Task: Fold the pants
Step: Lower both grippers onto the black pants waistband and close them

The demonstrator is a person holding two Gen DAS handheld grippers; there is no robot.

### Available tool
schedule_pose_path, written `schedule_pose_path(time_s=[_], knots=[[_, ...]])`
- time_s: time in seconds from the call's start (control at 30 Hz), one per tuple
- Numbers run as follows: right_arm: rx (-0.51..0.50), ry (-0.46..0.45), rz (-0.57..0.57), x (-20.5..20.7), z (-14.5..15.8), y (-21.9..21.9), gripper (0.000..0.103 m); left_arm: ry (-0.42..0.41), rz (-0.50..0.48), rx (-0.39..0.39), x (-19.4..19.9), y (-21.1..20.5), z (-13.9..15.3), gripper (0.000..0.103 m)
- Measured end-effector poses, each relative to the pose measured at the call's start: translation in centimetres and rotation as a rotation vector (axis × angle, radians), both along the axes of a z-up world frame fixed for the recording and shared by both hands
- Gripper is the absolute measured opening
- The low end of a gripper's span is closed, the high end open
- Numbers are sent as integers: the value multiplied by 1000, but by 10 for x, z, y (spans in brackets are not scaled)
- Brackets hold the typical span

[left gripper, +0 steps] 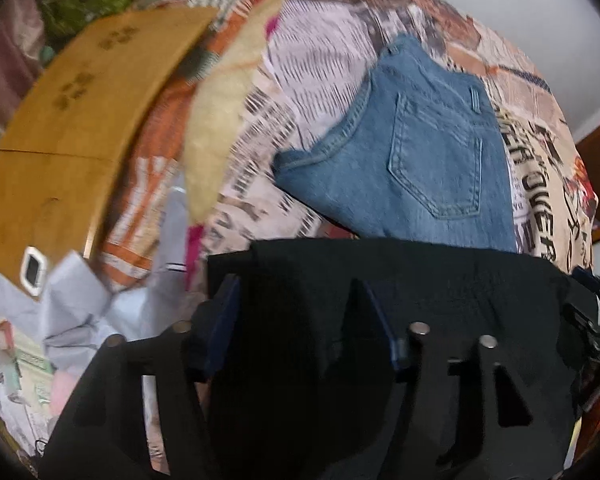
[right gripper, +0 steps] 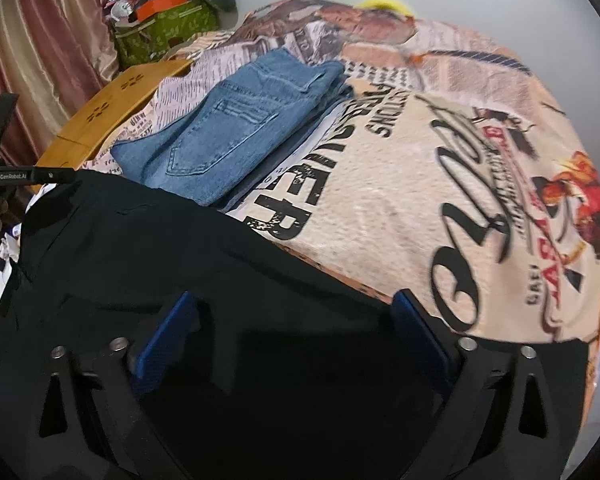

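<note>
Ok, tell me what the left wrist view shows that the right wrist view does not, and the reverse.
Only the left wrist view shows the pale grey garment crumpled beside the wooden board, with a small white device on it. Only the right wrist view shows the pink curtain, the full green box and the red figure print on the bedspread. Both show the folded blue jeans, the printed bedspread, the wooden board and the black pants between each gripper's fingers.
</note>
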State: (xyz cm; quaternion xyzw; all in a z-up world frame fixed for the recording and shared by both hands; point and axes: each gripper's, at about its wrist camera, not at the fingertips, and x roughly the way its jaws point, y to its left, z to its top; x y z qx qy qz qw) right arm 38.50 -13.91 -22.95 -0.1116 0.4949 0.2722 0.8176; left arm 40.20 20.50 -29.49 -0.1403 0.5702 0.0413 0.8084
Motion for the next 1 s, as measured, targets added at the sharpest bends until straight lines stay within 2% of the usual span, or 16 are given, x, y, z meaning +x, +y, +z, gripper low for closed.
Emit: schedule_pose_path(time_s=[0.07,0.1,0.17,0.27,0.33,0.4,0.43,0.5,0.6,0.77,0.93,1.0], knots=[[-23,26,15,5,-8,5,83,33,-15,-28,6,-3,-10,57],[-34,43,21,7,-12,7,76,55,-28,-50,10,-4,-17,56],[-69,60,31,9,-23,12,70,75,-34,-44,13,-4,-23,54],[-80,28,40,5,-24,13,67,81,-33,-19,13,-7,-23,37],[-90,10,23,4,-23,11,54,76,-30,-14,13,-8,-21,31],[-101,-8,5,6,-21,8,33,72,-33,-8,12,-12,-20,27],[-98,-15,-6,6,-21,6,29,65,-33,-2,11,-13,-19,26],[-100,-19,-28,6,-23,3,10,52,-36,25,8,-16,-18,24],[-86,-24,-35,2,-21,0,6,29,-37,55,-2,-21,-11,17],[-35,-62,-74,-5,-2,-5,5,-57,-54,122,-17,-29,21,11],[-15,-154,-112,-12,34,-10,0,-182,-41,165,-28,-24,73,8],[-13,-224,-141,-15,54,-16,0,-221,-28,139,-29,-20,88,7]])
